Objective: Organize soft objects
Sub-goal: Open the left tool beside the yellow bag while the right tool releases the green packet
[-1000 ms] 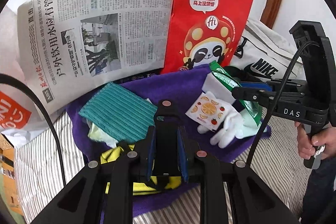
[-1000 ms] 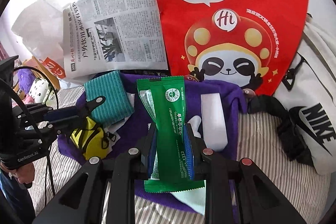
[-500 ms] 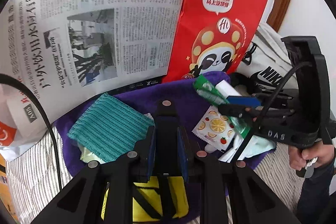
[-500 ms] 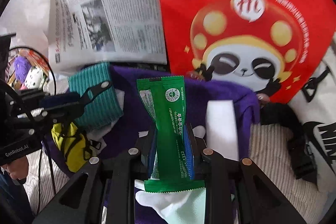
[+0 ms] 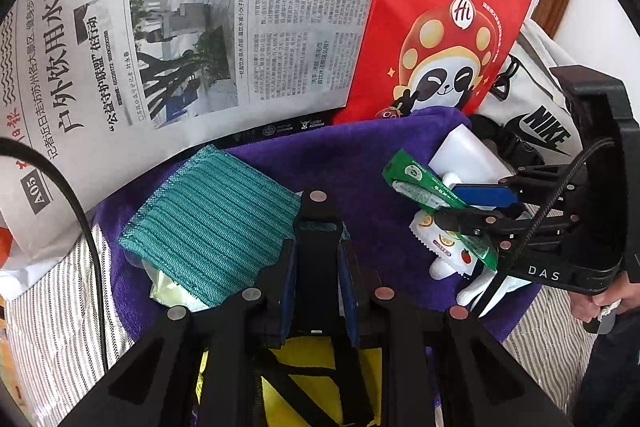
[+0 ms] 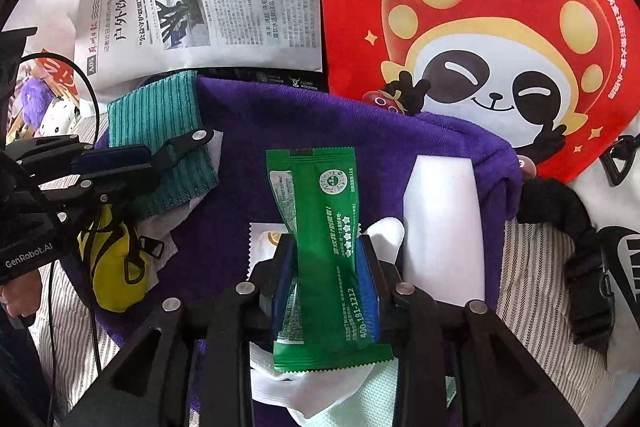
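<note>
My right gripper (image 6: 324, 247) holds a green packet (image 6: 324, 227) upright over a purple towel (image 6: 320, 123). Its jaws are opening, with the pads still against the packet. Under it lie a white glove (image 6: 384, 231), a white block (image 6: 440, 219) and a fruit-print sachet (image 5: 440, 243). My left gripper (image 5: 318, 247) is shut on a black strap tab of a yellow pouch (image 6: 112, 267), which hangs below it at the towel's left edge. A teal ribbed cloth (image 5: 212, 219) lies on the towel beside the left gripper.
A newspaper (image 5: 180, 27) and a red paper bag (image 5: 452, 27) stand against the wall behind the towel. A white Nike bag (image 5: 540, 123) with a black buckle strap (image 6: 580, 267) lies to the right. Striped bedding (image 6: 540, 267) is underneath.
Both grippers have sunk and come closer to the purple towel, each carrying its object. The right jaws stand slightly wider around the green packet.
</note>
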{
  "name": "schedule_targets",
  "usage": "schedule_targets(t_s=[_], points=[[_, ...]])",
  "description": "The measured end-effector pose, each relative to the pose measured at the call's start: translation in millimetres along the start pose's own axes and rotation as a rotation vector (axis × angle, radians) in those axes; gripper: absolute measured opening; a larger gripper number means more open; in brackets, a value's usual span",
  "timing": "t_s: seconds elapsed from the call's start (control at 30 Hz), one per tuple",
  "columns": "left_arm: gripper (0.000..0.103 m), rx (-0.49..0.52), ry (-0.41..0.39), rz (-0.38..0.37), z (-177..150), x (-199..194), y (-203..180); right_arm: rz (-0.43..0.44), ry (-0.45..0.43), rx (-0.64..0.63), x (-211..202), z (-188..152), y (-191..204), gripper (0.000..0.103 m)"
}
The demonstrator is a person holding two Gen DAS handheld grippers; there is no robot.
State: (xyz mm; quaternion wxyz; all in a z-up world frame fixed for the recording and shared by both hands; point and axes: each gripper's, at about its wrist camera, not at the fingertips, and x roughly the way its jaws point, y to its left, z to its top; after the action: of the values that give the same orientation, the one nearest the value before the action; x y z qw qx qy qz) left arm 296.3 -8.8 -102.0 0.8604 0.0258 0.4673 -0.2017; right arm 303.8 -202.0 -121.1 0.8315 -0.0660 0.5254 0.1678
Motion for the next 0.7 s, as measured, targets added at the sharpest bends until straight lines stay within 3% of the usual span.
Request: schedule_targets(t_s=[0.2,0.3,0.37,0.47,0.7], points=[[0.021,0.011,0.007,0.002,-3.1,4.1,-3.8,0.018,0.002,0.011,4.7,0.9,-1.3,0.037],[0.029,0.025,0.013,-0.006,-4.4,4.7,-6.6,0.009,0.005,-0.003,5.6,1.3,0.4,0.042],[0.04,0.024,0.022,-0.034,-5.6,3.7,-5.7,0.011,0.013,-0.007,6.5,0.8,2.0,0.046],[0.043,0.02,0.024,-0.071,-6.1,1.6,-6.1,0.021,0.026,-0.01,4.5,-0.9,2.8,0.05],[0.06,0.054,0.053,-0.061,-9.6,-9.3,-8.5,0.031,0.018,0.018,-16.2,-1.8,2.9,0.055]])
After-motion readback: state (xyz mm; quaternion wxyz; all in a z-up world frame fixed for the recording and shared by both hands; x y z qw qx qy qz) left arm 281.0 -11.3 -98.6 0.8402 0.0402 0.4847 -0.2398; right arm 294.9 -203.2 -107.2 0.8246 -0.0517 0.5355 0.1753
